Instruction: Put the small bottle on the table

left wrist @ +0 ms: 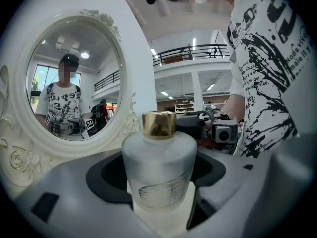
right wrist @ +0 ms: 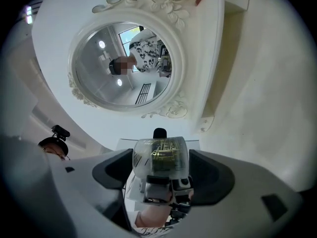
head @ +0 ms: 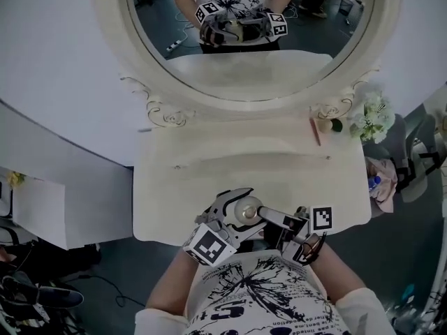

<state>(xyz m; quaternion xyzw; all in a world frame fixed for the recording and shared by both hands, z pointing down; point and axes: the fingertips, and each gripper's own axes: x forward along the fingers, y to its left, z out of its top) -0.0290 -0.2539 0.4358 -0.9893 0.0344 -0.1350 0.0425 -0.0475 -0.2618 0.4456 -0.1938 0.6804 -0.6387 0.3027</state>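
The small bottle (head: 246, 213) is frosted glass with a gold cap. It is held over the front edge of the cream dressing table (head: 209, 187), close to the person's body. My left gripper (head: 236, 215) is shut on it from the left. In the left gripper view the bottle (left wrist: 158, 167) stands upright between the jaws of the left gripper (left wrist: 158, 187), gold cap on top. My right gripper (head: 271, 218) grips it from the right. In the right gripper view the bottle's round base (right wrist: 161, 157) fills the gap between the jaws of the right gripper (right wrist: 161, 177).
A big oval mirror (head: 251, 33) in a carved cream frame stands at the back of the table. A red pencil-like stick (head: 315, 131) and white flowers (head: 370, 117) lie at the back right. A pink cloth (head: 383, 180) lies off the table's right side.
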